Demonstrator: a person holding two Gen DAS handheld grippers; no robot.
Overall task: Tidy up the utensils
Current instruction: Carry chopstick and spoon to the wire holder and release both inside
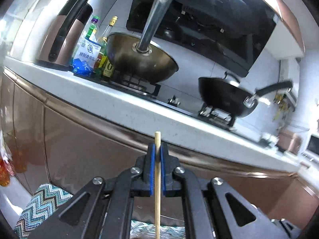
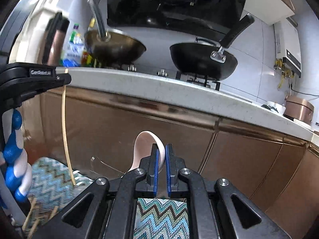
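Note:
My left gripper (image 1: 157,149) is shut on a pale wooden chopstick (image 1: 157,181) that stands upright between its blue pads, its top end poking just above the fingertips. The same chopstick (image 2: 65,127) hangs from the left gripper (image 2: 66,78) at the left edge of the right wrist view, in a gloved hand (image 2: 15,155). My right gripper (image 2: 161,149) is shut on the bowl edge of a pink ceramic spoon (image 2: 142,149), whose handle trails down to the left. Both grippers are held in the air in front of brown cabinet doors.
A white counter (image 1: 119,103) carries a brass wok (image 1: 139,59) and a black pan (image 1: 225,97) on a gas hob, a kettle (image 1: 65,33) and bottles. A zigzag-patterned cloth (image 2: 161,215) lies below, with more chopsticks (image 2: 31,221) at lower left. A rice cooker (image 2: 299,109) stands far right.

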